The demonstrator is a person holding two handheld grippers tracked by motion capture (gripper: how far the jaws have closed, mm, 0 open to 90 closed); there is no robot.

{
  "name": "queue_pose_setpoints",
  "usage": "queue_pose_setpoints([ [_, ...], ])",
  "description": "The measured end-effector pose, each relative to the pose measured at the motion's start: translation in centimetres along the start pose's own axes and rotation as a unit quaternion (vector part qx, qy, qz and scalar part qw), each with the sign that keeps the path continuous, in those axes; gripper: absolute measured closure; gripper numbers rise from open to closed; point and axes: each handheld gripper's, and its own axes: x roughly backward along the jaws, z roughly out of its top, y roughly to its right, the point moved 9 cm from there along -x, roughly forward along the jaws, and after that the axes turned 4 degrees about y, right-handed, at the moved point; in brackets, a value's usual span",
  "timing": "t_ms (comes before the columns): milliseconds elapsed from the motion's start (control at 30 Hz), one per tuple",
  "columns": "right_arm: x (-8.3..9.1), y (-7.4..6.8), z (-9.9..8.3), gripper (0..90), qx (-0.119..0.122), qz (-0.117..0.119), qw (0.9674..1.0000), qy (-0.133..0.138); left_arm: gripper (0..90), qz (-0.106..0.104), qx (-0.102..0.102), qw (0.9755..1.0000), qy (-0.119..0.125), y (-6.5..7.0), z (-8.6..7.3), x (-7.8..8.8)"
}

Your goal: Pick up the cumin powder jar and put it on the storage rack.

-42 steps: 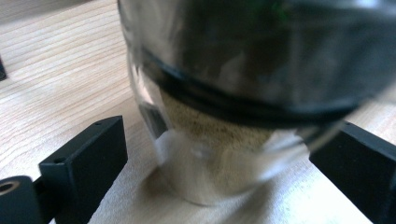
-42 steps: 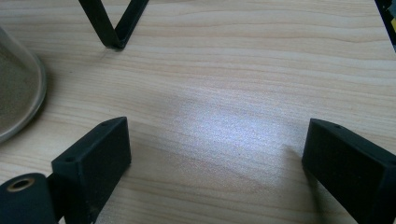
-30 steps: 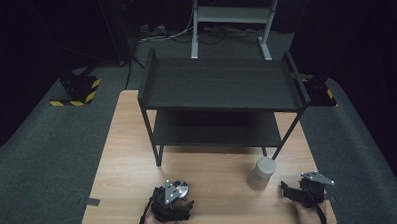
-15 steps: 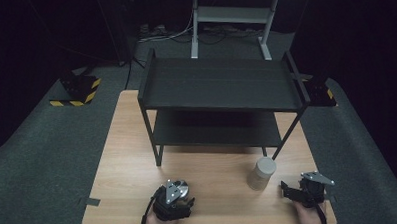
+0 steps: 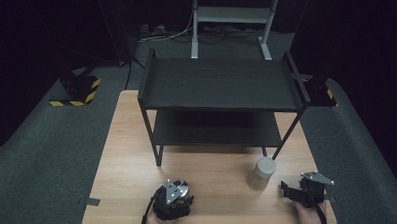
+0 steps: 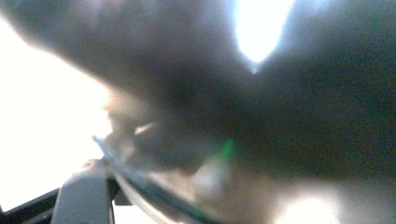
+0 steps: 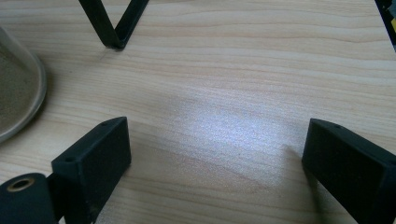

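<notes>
A wooden table point(image 5: 213, 171) carries a black two-tier shelf rack point(image 5: 220, 83) that stands across its far half, both tiers bare as far as the high view shows, the lower one in deep shadow. In front of the rack's right front leg point(image 5: 285, 139), on the near right part of the table, stands a small upright jar point(image 5: 261, 173) with a pale lid; in the right gripper view its clear wall point(image 7: 18, 88) at the left edge shows a sandy, grainy filling, reaching well up the side. The jar is just beside the right gripper point(image 5: 292, 191), which rests near the table's front right corner with a hand behind it, its jaws pointing toward the jar but apart from it. In the right gripper view its two black jaws stand wide apart over bare wood with nothing between them, and the jar lies off to the left of the left jaw, not touching it. The left gripper point(image 5: 173, 198) sits near the front edge, left of centre, well apart from the jar, held by a hand that comes in from the bottom. Its jaws have just been closing and now stand drawn together; the left gripper view is a blur of dark shapes and glare, so whether anything is caught between them cannot be told.
</notes>
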Motion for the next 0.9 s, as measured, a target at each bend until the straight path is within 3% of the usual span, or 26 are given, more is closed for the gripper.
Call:
queue_pose_setpoints([
  [900,0.0,0.0,0.0,7.4,0.001,0.0,1.0,0.0,30.7,0.009,-0.007,0.9999,-0.006,0.5,1.5,0.6],
])
